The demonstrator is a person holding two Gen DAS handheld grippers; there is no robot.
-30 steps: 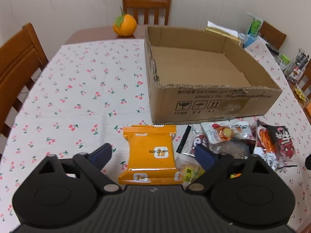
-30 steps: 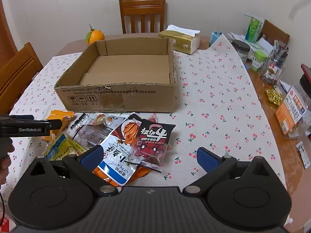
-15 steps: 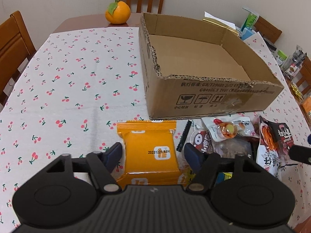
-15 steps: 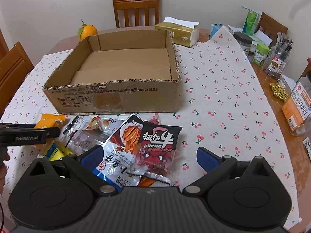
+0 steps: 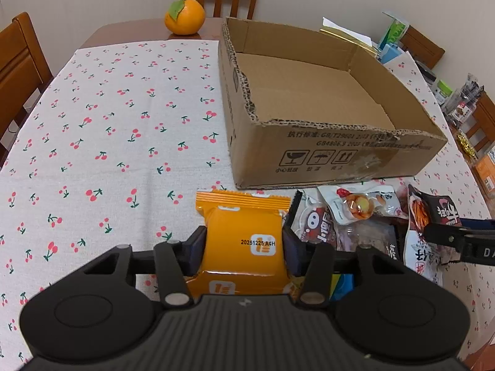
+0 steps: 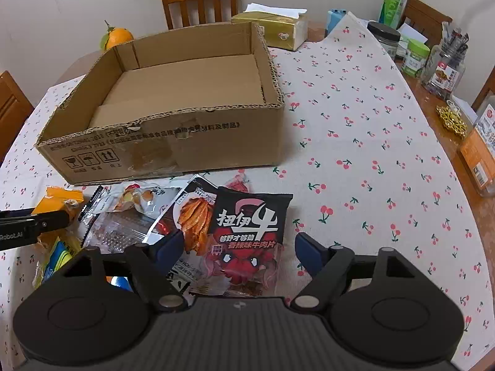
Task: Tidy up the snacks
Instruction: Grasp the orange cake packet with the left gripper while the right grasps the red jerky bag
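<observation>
While the left gripper (image 5: pixel 244 249) has just closed onto the orange packet (image 5: pixel 243 235) at six o'clock of the cardboard box (image 5: pixel 324 154), the right gripper's (image 6: pixel 238 249) narrowing jaws straddle the black packet (image 6: pixel 247 225), unclamped; boxing can begin.

Both wrist views look steeply down, close over the snack pile (image 6: pixel 173 225), sharing the cardboard box (image 5: pixel 324 154); edges seem fisheye-bent

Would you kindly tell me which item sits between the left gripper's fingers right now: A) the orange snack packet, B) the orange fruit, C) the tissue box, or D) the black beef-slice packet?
A: in the left wrist view the left gripper has its pads pressed against both sides of the orange snack packet.
</observation>
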